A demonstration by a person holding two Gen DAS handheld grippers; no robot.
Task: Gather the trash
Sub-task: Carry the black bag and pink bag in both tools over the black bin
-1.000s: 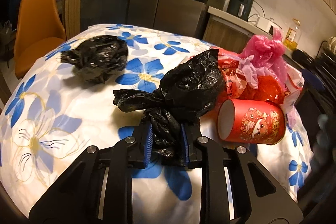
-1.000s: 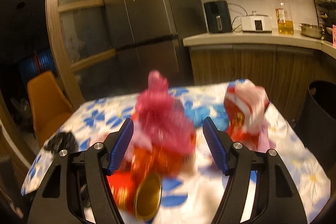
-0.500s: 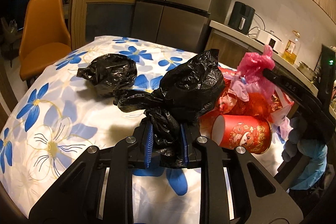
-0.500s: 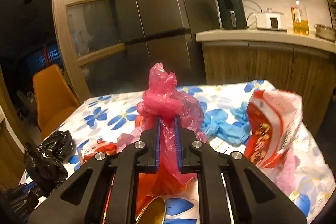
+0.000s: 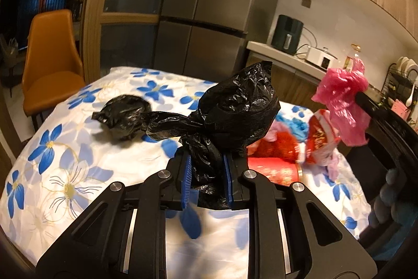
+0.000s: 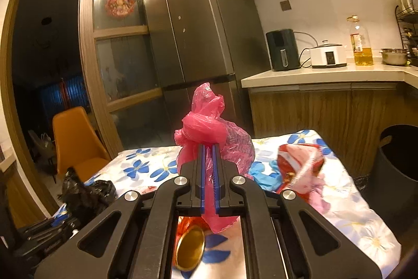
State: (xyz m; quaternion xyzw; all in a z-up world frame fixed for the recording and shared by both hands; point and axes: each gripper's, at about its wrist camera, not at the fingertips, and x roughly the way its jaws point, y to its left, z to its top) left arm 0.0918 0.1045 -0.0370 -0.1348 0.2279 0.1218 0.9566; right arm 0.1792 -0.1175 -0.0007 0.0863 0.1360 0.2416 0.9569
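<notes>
My left gripper [image 5: 207, 164] is shut on the neck of a knotted black trash bag [image 5: 235, 111], held above the flowered table [image 5: 78, 174]. A second black bag [image 5: 122, 117] lies on the cloth further back. My right gripper [image 6: 208, 156] is shut on the knot of a pink plastic bag [image 6: 209, 122], lifted off the table; from the left wrist the same pink bag [image 5: 342, 96] hangs at the right. Below lie a red printed can [image 5: 274, 171] with a gold end [image 6: 190, 250], red wrappers [image 6: 300, 161] and blue gloves [image 6: 263, 169].
A dark round bin [image 6: 397, 171] stands right of the table beside the wooden counter [image 6: 326, 75]. An orange chair [image 5: 49, 64] stands at the table's far left. A grey fridge [image 6: 198, 43] rises behind. A person's gloved hand [image 5: 392, 203] shows at the right edge.
The right gripper closed on the pink bag's knot and lifted it clear of the table. The left gripper rose with the black bag still in its grip.
</notes>
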